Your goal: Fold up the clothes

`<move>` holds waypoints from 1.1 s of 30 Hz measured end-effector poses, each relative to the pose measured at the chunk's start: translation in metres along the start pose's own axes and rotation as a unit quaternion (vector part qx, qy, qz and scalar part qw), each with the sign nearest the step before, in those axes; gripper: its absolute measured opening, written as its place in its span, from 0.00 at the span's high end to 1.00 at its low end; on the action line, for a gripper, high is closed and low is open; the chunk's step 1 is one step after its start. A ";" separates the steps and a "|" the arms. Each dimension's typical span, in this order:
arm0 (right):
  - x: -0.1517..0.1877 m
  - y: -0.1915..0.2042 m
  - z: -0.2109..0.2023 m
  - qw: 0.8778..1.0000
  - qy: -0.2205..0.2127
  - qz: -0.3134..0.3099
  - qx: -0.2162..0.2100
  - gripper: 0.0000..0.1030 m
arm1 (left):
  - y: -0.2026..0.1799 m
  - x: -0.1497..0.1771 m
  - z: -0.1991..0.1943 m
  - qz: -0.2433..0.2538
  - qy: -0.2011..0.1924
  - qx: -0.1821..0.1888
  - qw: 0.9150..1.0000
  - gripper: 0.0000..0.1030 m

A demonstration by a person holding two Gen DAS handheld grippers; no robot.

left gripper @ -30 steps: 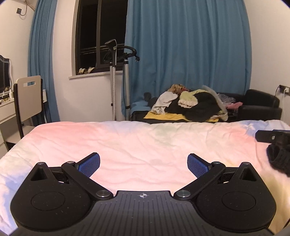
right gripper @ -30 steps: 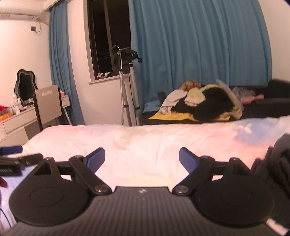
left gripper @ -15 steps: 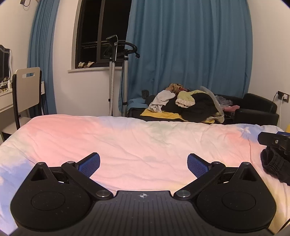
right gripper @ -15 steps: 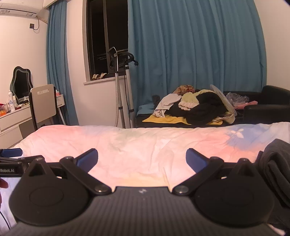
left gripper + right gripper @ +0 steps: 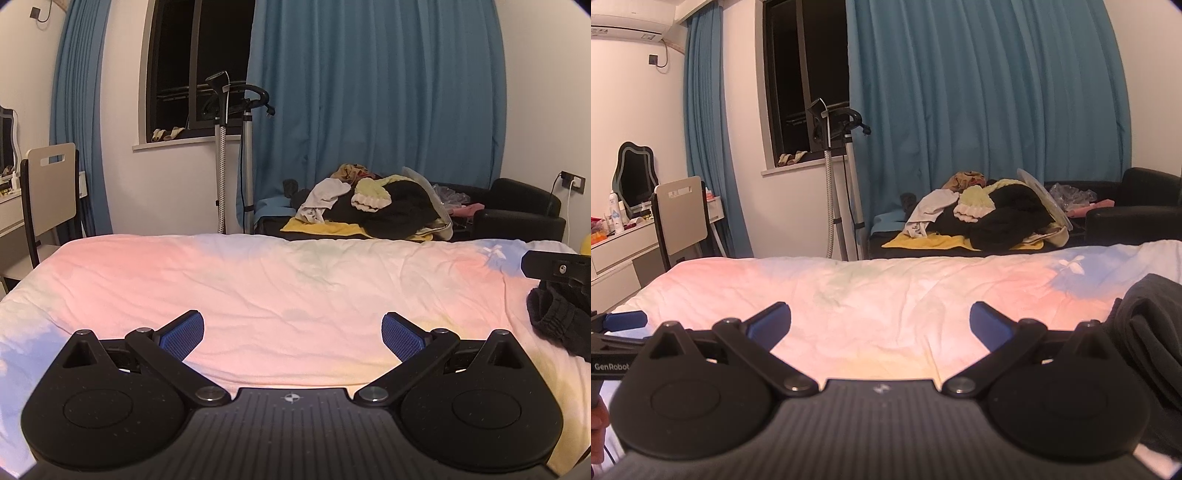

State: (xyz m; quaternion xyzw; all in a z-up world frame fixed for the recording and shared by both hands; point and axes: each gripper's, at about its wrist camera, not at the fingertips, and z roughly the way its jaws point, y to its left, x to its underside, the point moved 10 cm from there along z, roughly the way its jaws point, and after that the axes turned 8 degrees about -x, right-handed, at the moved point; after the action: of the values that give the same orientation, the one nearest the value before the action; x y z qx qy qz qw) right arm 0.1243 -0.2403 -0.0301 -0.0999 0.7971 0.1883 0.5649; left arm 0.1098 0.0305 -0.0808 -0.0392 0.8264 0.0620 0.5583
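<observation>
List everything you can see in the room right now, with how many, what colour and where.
bedspread: one, pastel pink, blue and yellow, across the foreground.
dark garment: one, black, on the bed's right edge.
clothes pile: one heap, black, yellow and white, on the sofa behind the bed.
sofa: one, black, far right.
curtains: two, blue, either side of the window.
garment steamer: one, black and silver, by the window.
chair: one, beige, left, beside the dresser.
mirror: one, dark, on the dresser.
left hand-held gripper: one, black with blue pads, open above the bed.
right hand-held gripper: one, same colours, open.
</observation>
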 end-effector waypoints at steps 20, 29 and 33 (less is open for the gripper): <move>0.005 0.000 0.002 1.000 0.007 -0.003 0.004 0.00 | -0.002 0.004 -0.001 -0.013 0.010 -0.003 1.000 0.00; 0.006 -0.001 0.002 1.000 0.007 -0.004 0.008 0.00 | -0.001 0.004 -0.003 -0.016 0.008 -0.008 1.000 0.00; 0.006 -0.001 0.003 1.000 0.008 -0.007 0.010 0.00 | -0.001 0.004 -0.003 -0.020 0.008 -0.006 1.000 0.00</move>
State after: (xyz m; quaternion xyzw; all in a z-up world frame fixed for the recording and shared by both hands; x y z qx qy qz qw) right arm 0.1251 -0.2399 -0.0368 -0.1013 0.8024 0.1761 0.5611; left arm 0.1053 0.0290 -0.0838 -0.0592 0.8298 0.0553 0.5521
